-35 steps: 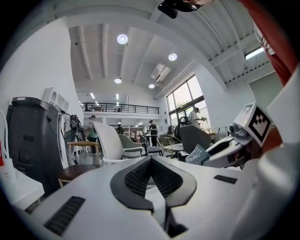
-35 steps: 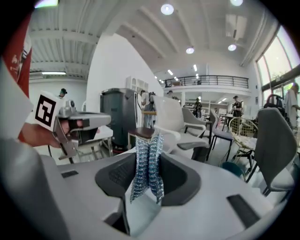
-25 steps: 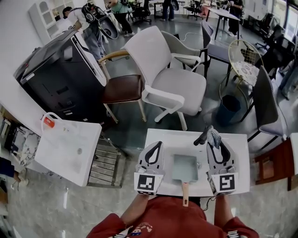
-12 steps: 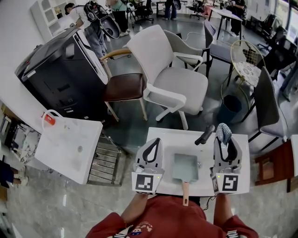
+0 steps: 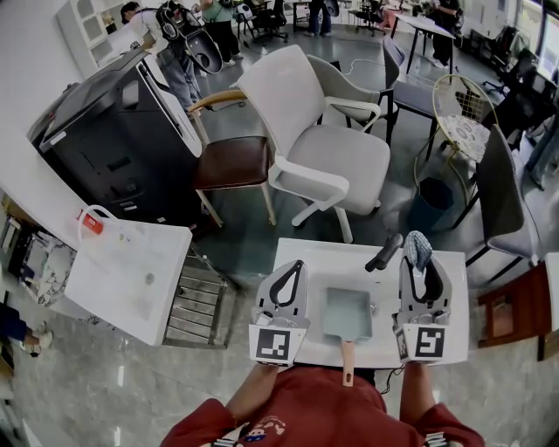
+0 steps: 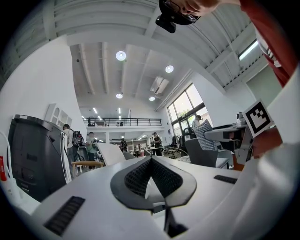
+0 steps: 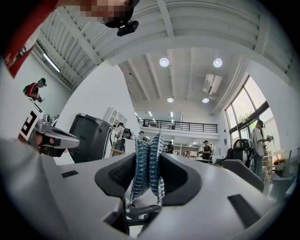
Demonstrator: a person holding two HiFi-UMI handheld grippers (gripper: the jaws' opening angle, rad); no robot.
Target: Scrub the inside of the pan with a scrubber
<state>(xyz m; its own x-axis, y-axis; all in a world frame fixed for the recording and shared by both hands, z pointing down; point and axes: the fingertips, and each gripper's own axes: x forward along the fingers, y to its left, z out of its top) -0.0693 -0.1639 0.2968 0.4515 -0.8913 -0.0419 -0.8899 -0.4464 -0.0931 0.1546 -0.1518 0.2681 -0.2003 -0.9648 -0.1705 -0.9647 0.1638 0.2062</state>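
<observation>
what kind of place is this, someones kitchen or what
Not a kitchen; most likely a big open-plan office or lab hall: office chairs, a large black machine, and a railed mezzanine under a high ceiling. The pan just sits on a small white table.

Head cam sits up high and looks steeply down on the little white table, with the left gripper and right gripper low in frame. Each gripper cam rides right behind its own jaws, super close, tilted up across the room toward the ceiling. All three views catch the black cabinet — and both gripper views also see the head camera overhead.
</observation>
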